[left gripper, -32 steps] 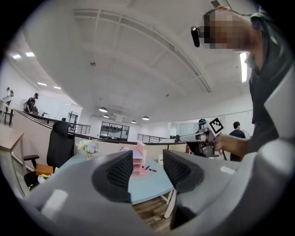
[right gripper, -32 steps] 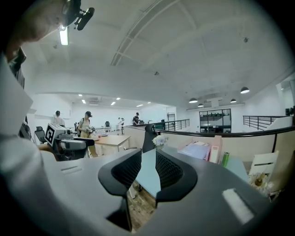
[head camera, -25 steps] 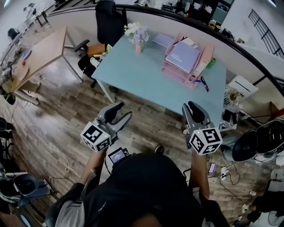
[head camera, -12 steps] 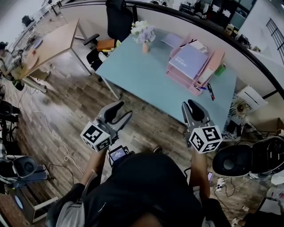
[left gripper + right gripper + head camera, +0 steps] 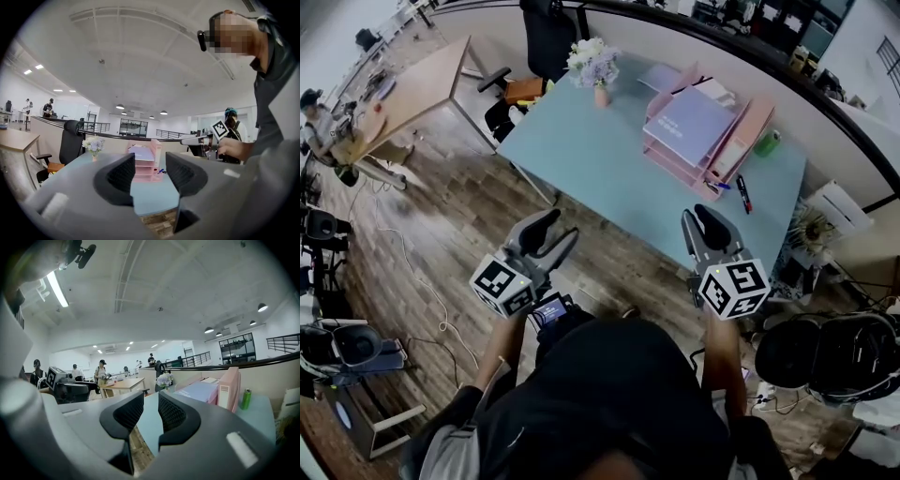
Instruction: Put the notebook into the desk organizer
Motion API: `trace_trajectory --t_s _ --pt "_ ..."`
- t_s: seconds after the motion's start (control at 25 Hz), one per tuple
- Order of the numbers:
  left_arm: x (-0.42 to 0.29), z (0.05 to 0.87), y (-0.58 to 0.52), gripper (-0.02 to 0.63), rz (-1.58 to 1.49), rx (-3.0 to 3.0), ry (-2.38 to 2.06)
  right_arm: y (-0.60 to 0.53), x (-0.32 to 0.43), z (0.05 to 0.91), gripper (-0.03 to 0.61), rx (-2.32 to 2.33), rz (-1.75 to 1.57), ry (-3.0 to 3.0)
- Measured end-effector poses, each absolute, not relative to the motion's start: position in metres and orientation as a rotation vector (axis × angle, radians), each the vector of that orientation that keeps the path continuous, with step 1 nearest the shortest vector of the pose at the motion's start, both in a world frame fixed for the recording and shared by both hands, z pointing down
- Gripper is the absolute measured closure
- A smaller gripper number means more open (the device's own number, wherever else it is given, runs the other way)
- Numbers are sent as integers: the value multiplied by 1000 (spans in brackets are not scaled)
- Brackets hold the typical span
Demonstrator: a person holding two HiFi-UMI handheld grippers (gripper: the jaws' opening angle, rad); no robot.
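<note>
While both grippers hang over the wooden floor [image 5: 441, 253] short of the table's near edge, neither holds anything. The left gripper [image 5: 559, 231] has its jaws well apart with only air between them. The right gripper [image 5: 698, 218] keeps a narrower gap, also empty.

Beyond them lies the pale blue table [image 5: 600, 159]. A pen [image 5: 742, 193] lies near its right edge, and just beyond it stands the pink organizer [image 5: 675, 164], a stack of trays with a lavender folder [image 5: 692, 122] on the top one. Behind that, toward the table's far edge, a lavender notebook [image 5: 664, 77] lies flat, with a vase of flowers [image 5: 592, 64] further left at the far corner. I take the flat one for the book to move, though I cannot be sure.

It looks thin and light, with a smooth cover that may slip and sag if pinched at a corner. Lying flat, it offers little to grasp; the long edge near the spine, where it is likely stiffest, seems the best hold.
</note>
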State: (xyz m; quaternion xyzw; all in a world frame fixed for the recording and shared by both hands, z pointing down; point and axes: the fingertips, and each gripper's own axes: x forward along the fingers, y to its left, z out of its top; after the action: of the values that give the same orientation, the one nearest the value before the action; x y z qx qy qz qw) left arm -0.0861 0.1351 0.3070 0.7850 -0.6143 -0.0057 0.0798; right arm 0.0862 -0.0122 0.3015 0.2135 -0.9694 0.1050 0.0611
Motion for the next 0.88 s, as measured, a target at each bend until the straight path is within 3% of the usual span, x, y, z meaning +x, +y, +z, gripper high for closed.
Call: trace_trajectory --t_s 0.88 --pt "-108 313 -13 396 9 2616 -1442 -71 91 303 500 1049 340 -2789"
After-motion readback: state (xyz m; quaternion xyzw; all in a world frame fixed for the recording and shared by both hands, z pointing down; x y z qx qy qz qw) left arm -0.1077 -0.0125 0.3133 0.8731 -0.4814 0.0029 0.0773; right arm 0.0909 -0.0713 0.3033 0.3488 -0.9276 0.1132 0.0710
